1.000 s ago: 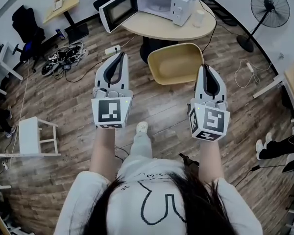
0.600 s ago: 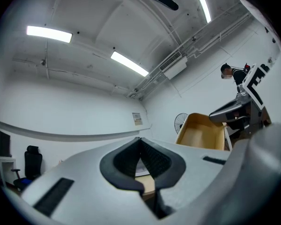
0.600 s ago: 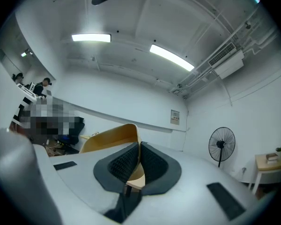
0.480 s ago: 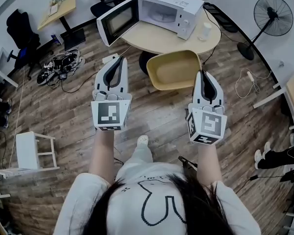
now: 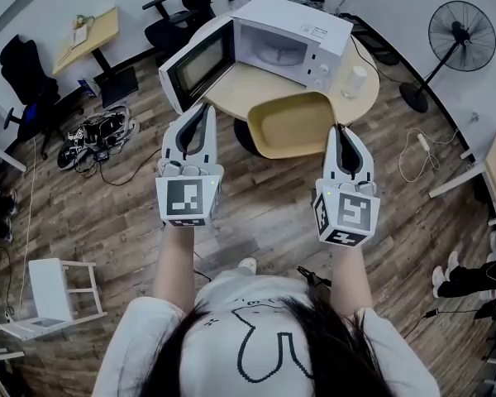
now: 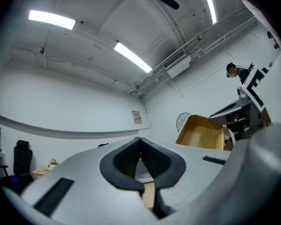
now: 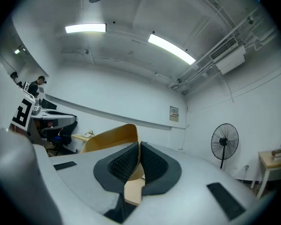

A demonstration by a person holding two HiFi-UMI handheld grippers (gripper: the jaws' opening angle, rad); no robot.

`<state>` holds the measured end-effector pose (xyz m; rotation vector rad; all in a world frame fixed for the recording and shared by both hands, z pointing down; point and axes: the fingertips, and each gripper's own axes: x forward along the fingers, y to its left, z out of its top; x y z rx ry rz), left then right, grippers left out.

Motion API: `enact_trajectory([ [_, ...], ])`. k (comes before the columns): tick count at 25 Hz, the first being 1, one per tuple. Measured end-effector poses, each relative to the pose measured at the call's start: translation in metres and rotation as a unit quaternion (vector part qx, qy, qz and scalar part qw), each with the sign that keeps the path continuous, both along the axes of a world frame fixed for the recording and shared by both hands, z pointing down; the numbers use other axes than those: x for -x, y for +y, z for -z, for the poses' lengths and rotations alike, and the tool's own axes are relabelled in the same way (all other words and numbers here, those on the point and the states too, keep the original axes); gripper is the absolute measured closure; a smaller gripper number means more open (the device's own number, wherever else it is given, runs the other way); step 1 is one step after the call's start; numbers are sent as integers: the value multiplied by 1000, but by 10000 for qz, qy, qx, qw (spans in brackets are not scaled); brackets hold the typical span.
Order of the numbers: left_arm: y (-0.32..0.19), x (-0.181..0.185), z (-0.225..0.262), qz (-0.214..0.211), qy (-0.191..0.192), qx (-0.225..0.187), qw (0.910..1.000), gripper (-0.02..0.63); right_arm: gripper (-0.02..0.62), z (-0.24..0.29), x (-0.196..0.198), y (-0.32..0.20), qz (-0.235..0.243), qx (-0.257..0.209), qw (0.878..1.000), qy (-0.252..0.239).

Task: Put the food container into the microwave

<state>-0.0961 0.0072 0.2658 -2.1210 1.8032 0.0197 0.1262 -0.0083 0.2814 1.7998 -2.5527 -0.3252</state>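
Observation:
In the head view the tan food container (image 5: pixel 293 124) hangs tilted just in front of the round table (image 5: pixel 236 87). My right gripper (image 5: pixel 341 129) is shut on the container's right rim. The right gripper view shows that rim (image 7: pixel 113 142) pinched between the dark pads of this gripper (image 7: pixel 139 144). The white microwave (image 5: pixel 293 33) stands on the table with its door (image 5: pixel 195 64) swung open to the left. My left gripper (image 5: pixel 200 108) is level with the right one, just below the door, and is shut on nothing. The left gripper view shows the container (image 6: pixel 201 132) to the right of its closed jaws.
A white cup (image 5: pixel 356 82) stands on the table right of the microwave. A standing fan (image 5: pixel 457 31) is at the far right. Office chairs (image 5: pixel 175 19) and cables (image 5: pixel 99 128) lie to the left, and a small white stool (image 5: pixel 51 298) sits at lower left.
The table and microwave have come closer in the head view. The container, still in my right gripper, now hangs at the table's front edge. Both grippers stay shut.

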Motion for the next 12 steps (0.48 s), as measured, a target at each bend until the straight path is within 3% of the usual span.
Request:
enact_trajectory([
  [12,-65,30,-3,-175,-6,9,9998,597,557,-5,25,-67,-274,128,9994,-152],
])
